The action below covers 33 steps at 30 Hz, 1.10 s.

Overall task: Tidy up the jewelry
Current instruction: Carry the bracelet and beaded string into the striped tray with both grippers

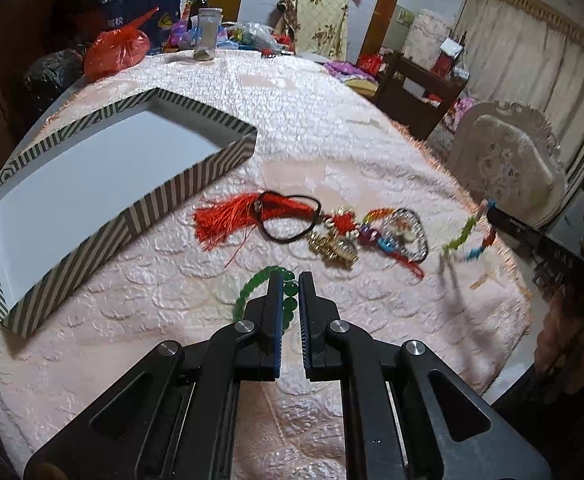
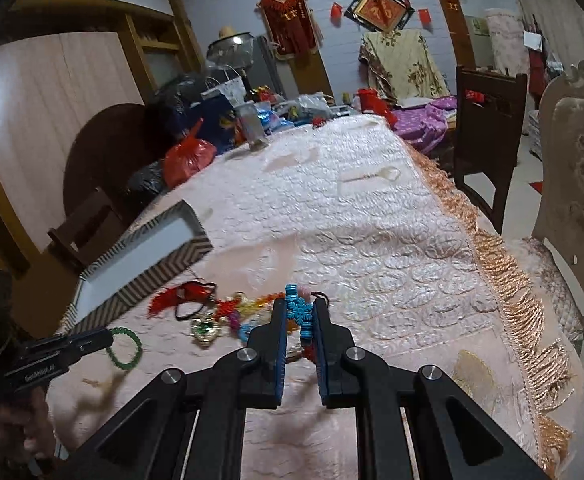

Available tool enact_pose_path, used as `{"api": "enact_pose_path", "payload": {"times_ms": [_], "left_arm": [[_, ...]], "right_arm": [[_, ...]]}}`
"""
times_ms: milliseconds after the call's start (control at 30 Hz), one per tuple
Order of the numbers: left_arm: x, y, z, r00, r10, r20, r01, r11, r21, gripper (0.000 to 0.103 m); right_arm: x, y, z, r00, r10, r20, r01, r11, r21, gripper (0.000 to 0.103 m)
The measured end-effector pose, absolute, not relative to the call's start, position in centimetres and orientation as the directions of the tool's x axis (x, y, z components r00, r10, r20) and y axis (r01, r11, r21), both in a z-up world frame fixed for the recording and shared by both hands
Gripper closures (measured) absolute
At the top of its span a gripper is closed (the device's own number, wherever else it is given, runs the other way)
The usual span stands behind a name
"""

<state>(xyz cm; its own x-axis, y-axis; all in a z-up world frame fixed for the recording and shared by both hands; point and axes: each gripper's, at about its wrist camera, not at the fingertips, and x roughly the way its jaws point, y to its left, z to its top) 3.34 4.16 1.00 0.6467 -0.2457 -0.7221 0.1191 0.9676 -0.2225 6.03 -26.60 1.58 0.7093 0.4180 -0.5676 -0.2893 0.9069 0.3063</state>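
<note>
My left gripper is shut on a green bead bracelet, held just above the cloth; it also shows in the right wrist view. My right gripper is shut on a colourful beaded bracelet with blue snowflake beads, lifted off the table; it hangs blurred in the left wrist view. A striped, white-lined box lies open to the left. A pile of jewelry lies between: a red tassel, a black hair band, a gold charm and a bead ring.
The table has a pink quilted cloth with a fringed right edge. A red bag, a glass jar and clutter stand at the far end. An upholstered chair is at the right.
</note>
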Motion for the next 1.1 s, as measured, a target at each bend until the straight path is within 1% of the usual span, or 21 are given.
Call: {"api": "enact_pose_path", "payload": {"times_ms": [233, 400, 567, 900, 1100], "left_arm": [[3.2, 5.3, 1.6, 0.655, -0.277, -0.703, 0.123, 0.957, -0.263, 0.097], [3.3, 5.8, 1.5, 0.658, -0.282, -0.698, 0.113, 0.954, -0.278, 0.097], [3.1, 7.0, 2.5, 0.682, -0.276, -0.677, 0.104, 0.953, -0.284, 0.097], [4.2, 11.5, 5.3, 0.748, -0.206, -0.631, 0.039, 0.962, -0.269, 0.097], [5.5, 15.2, 6.7, 0.777, -0.131, -0.616, -0.039, 0.966, -0.255, 0.097]], "right_arm": [[4.6, -24.0, 3.3, 0.715, 0.441, -0.542, -0.328, 0.897, 0.297, 0.092], [4.8, -21.8, 3.2, 0.702, 0.434, -0.565, -0.335, 0.901, 0.276, 0.092], [5.7, -19.4, 3.2, 0.695, 0.413, -0.589, -0.333, 0.910, 0.246, 0.092], [8.0, -13.4, 4.7, 0.673, 0.463, -0.576, -0.421, 0.881, 0.216, 0.092], [9.8, -9.9, 5.3, 0.652, 0.484, -0.584, -0.451, 0.866, 0.215, 0.092]]}}
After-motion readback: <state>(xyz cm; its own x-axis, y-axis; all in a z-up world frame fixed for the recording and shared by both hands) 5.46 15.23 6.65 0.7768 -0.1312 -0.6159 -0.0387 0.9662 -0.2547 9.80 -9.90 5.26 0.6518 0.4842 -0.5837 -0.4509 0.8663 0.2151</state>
